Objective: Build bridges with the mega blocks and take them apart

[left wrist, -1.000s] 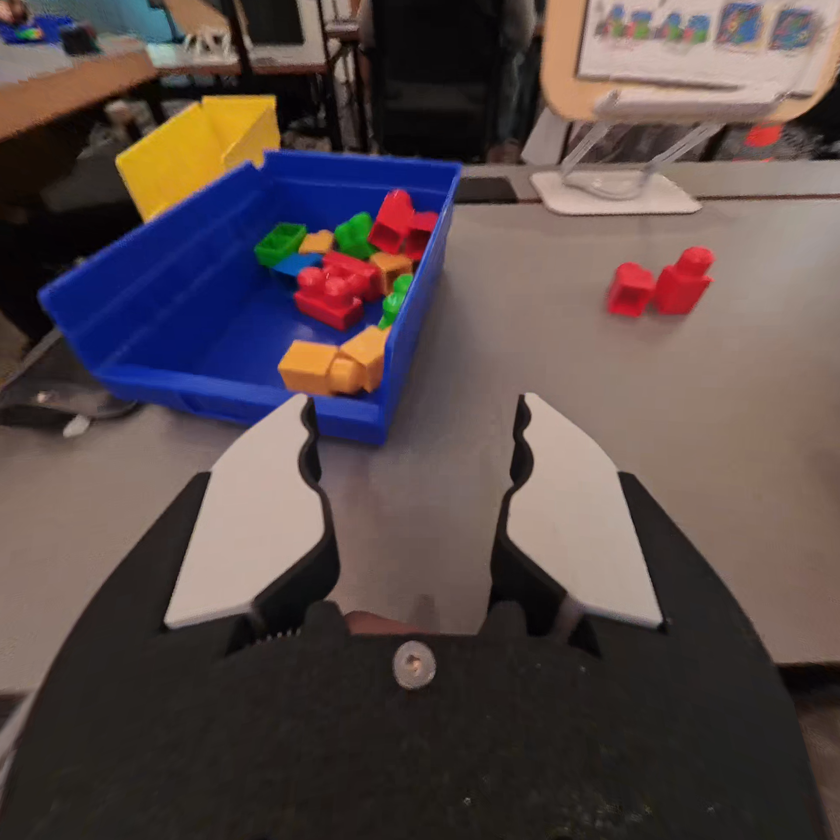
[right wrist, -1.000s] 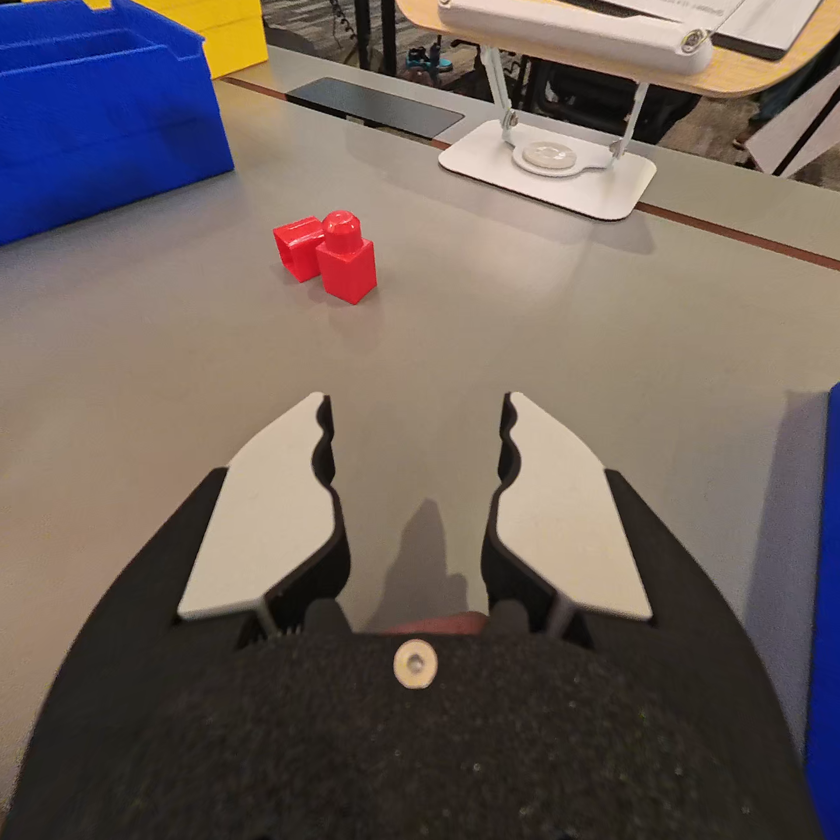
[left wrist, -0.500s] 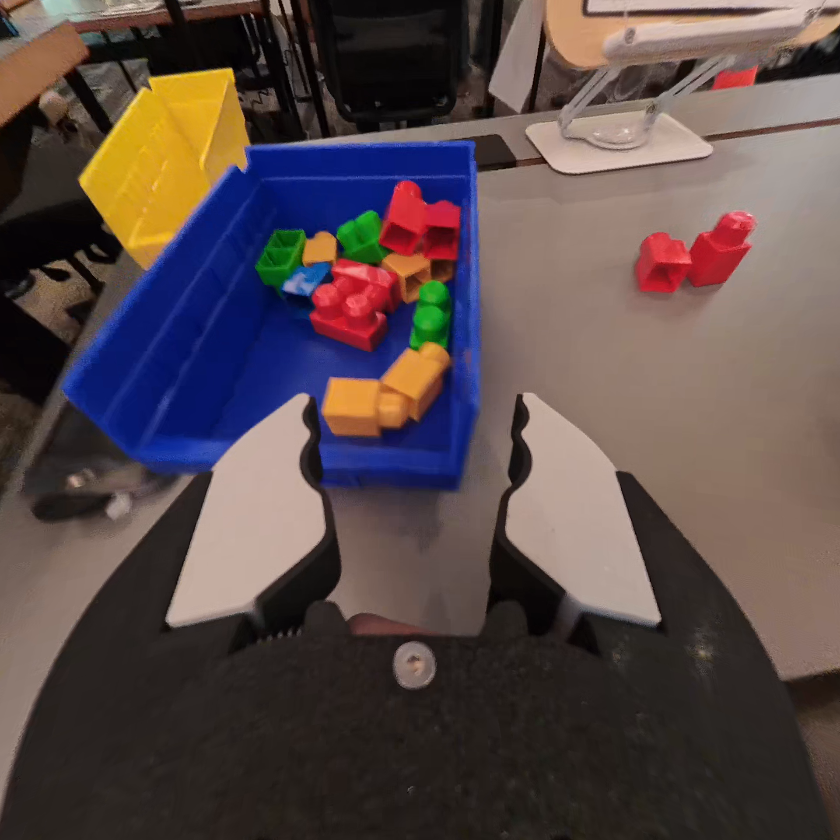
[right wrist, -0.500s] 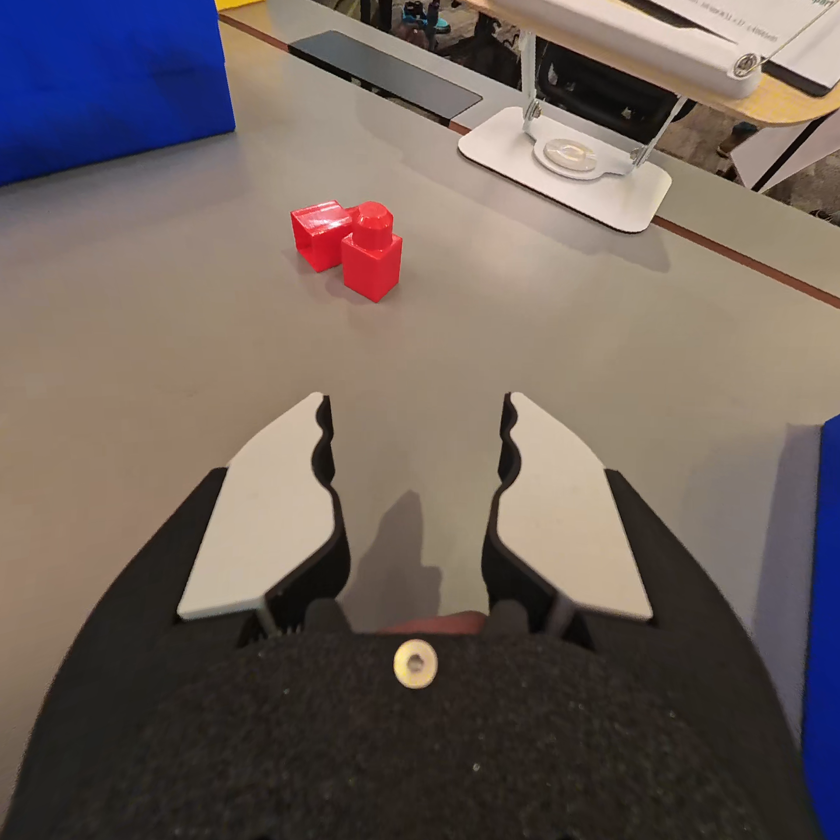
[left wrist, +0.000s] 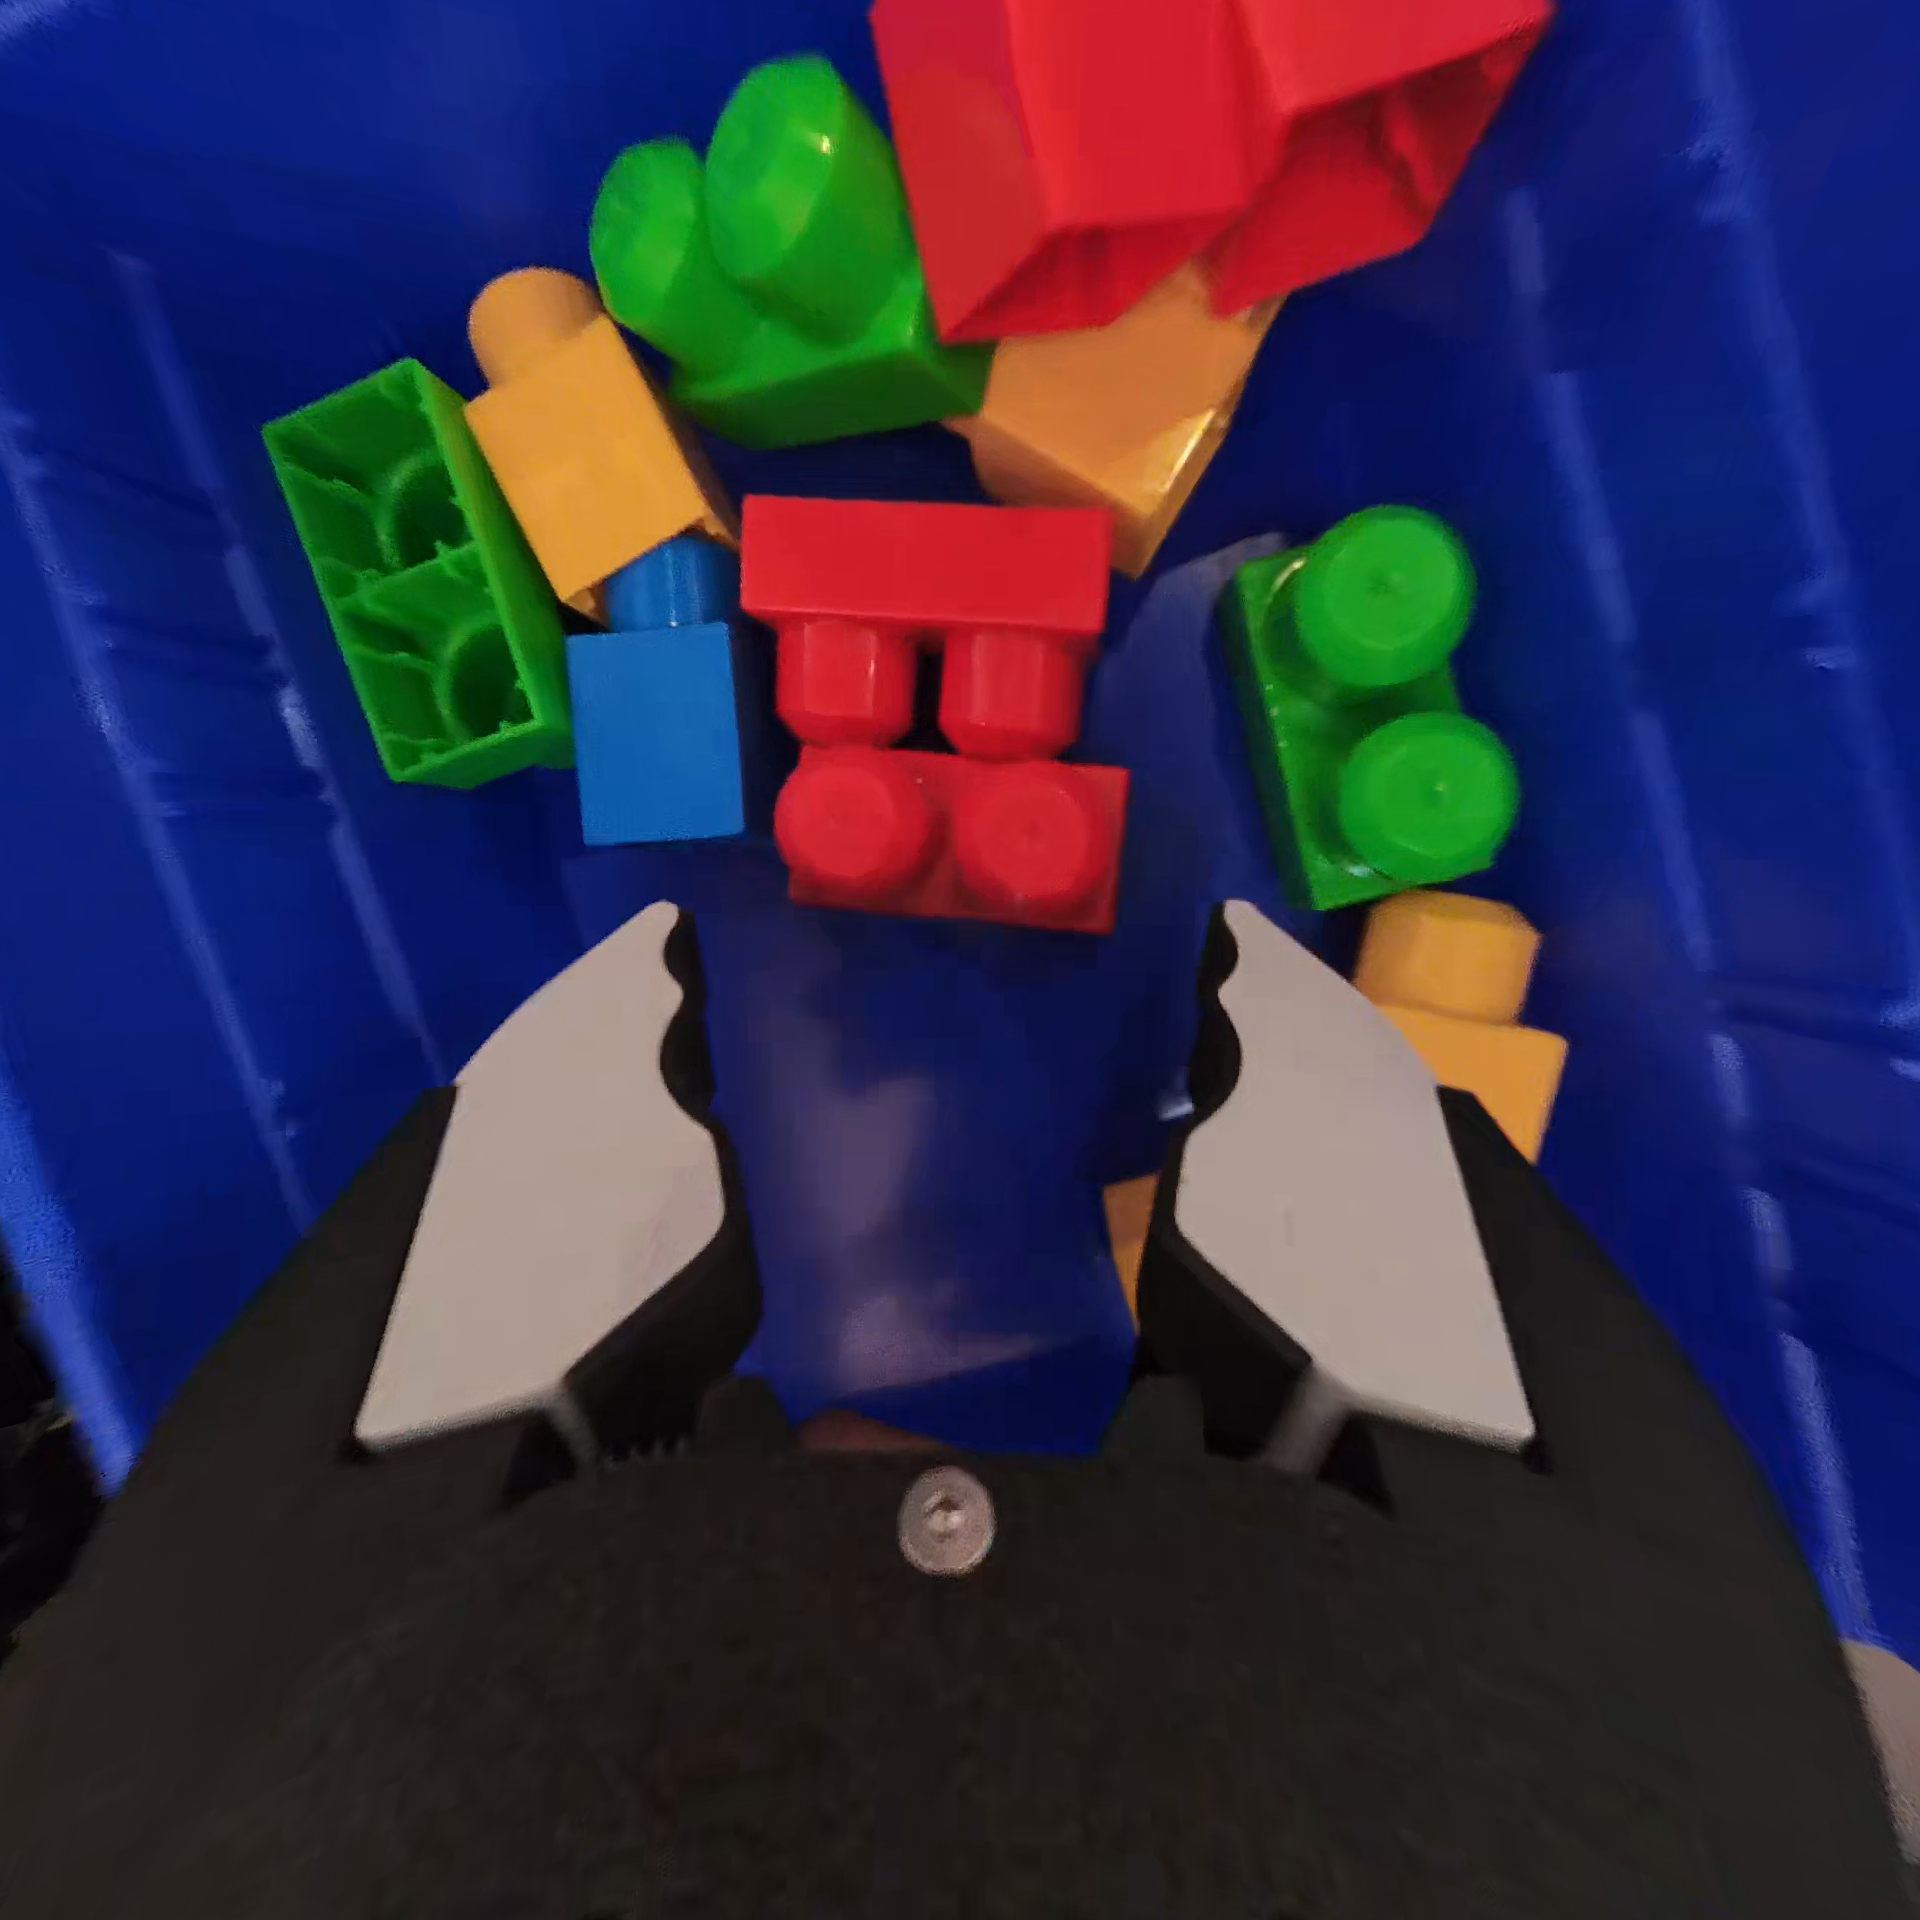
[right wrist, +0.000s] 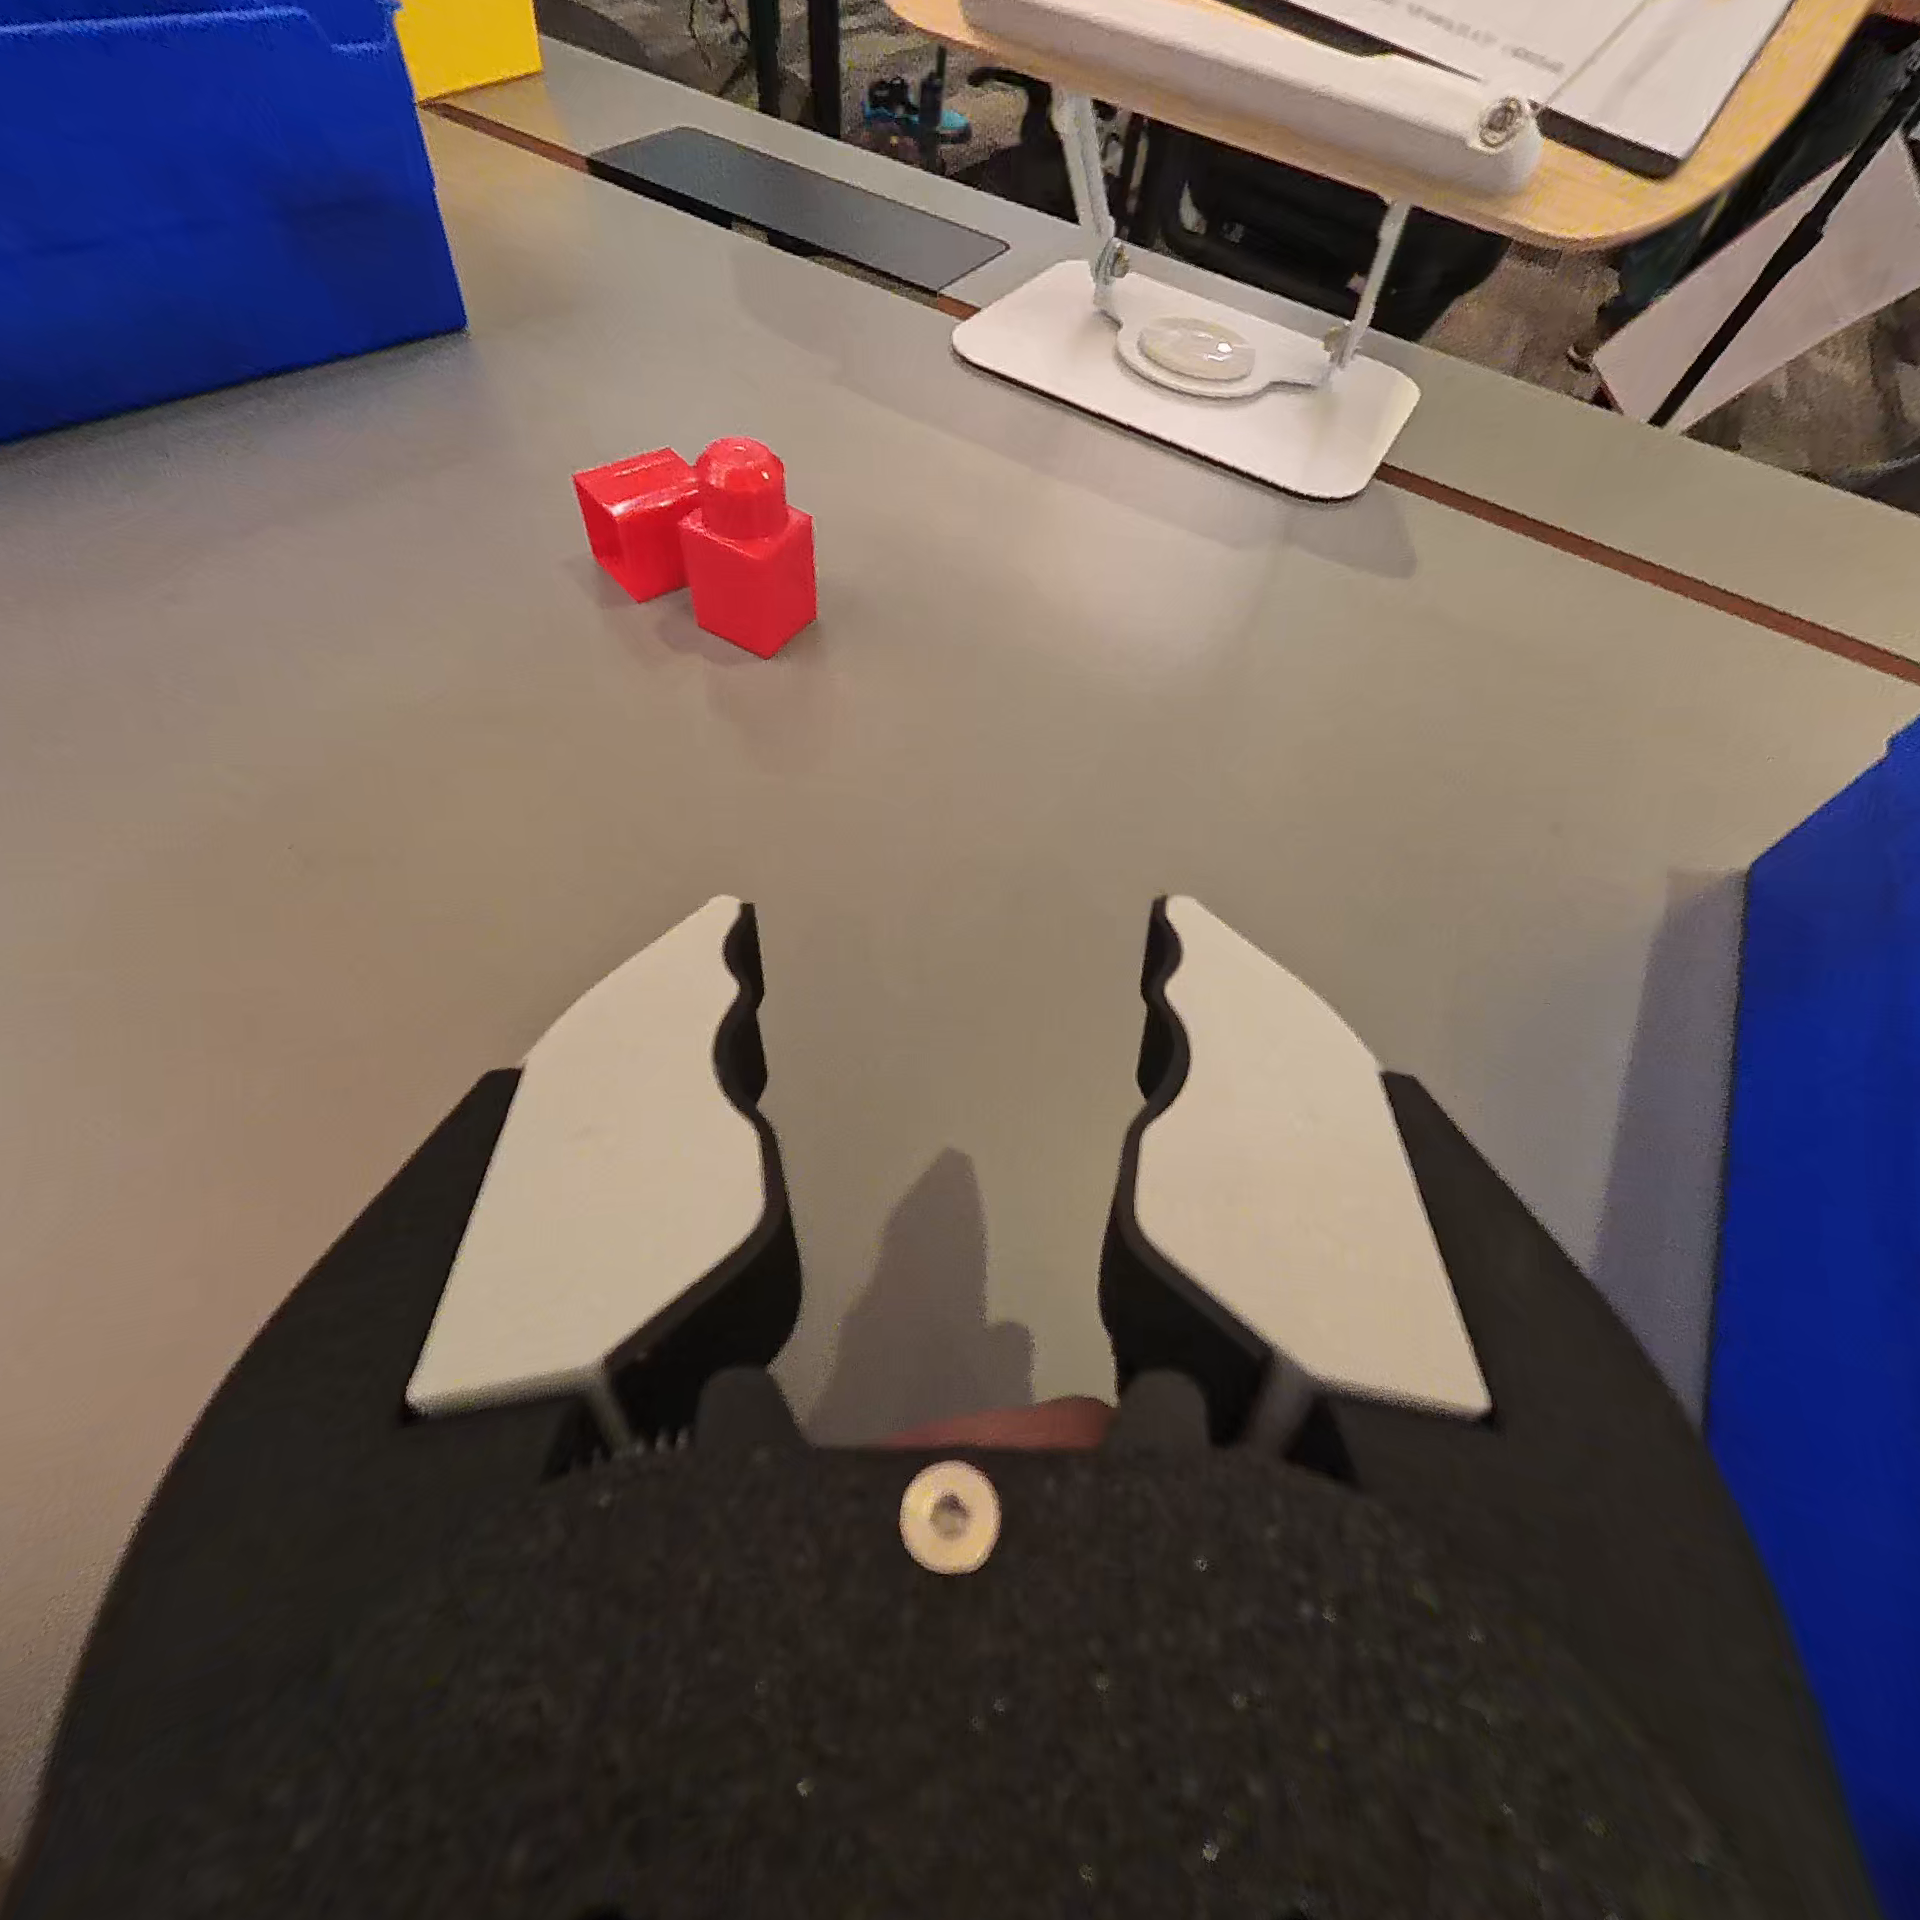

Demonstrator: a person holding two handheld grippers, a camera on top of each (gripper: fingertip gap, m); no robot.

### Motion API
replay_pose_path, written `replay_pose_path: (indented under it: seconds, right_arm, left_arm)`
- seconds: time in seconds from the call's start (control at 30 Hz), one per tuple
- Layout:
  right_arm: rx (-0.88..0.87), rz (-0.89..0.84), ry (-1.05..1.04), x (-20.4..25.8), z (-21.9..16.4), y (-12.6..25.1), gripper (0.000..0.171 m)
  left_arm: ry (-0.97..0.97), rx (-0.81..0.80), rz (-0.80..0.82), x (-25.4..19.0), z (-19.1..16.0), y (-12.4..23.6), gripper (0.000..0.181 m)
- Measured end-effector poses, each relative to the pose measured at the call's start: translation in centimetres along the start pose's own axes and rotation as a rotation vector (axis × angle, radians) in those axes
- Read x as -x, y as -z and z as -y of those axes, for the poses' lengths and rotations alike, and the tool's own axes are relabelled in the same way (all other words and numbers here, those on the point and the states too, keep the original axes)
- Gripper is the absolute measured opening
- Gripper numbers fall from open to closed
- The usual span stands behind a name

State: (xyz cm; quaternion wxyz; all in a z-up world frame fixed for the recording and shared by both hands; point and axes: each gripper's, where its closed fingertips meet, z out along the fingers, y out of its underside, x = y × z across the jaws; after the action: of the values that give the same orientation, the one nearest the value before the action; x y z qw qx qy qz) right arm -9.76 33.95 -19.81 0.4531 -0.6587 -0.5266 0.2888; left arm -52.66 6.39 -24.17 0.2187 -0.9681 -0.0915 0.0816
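A grey table (right wrist: 1143, 779) carries a white stand (right wrist: 1195, 384); patterned carpet (right wrist: 1818, 405) behind.

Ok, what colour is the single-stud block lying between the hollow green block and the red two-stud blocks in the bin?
Blue block, seen best in the left wrist view.

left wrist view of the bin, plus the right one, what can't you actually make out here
- Left wrist view: the orange block at lower right is partly hidden behind the left gripper, whose jaws stand open.
- Left wrist view: the big red blocks are cut off by the top edge and blurred.
- Left wrist view: the blue bin fills the frame; its rim is not visible.
- Right wrist view: the lying red block is partly covered by the upright red block.
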Motion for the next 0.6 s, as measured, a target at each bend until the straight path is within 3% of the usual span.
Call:
replay_pose_path:
  seconds: [0.13, 0.27, 0.47, 0.6]
  right_arm:
    - [0.003, -0.015, -0.010, -1.3, -0.6, 0.5, 0.070]
    - [0.008, -0.021, -0.034, -2.3, -1.3, 0.9, 0.070]
    - [0.002, -0.022, -0.047, -3.0, -1.6, 1.2, 0.070]
    - [-0.007, -0.014, -0.049, -2.9, -1.6, 1.4, 0.070]
  left_arm:
    - [-0.012, 0.109, -0.053, 0.0, -1.0, -2.5, 0.093]
    - [-0.024, 0.085, -0.134, -1.0, -0.3, -3.1, 0.080]
    - [-0.030, 0.092, -0.131, -1.0, -0.2, -3.1, 0.074]
    - [-0.055, 0.085, -0.036, -0.4, -0.1, -2.0, 0.075]
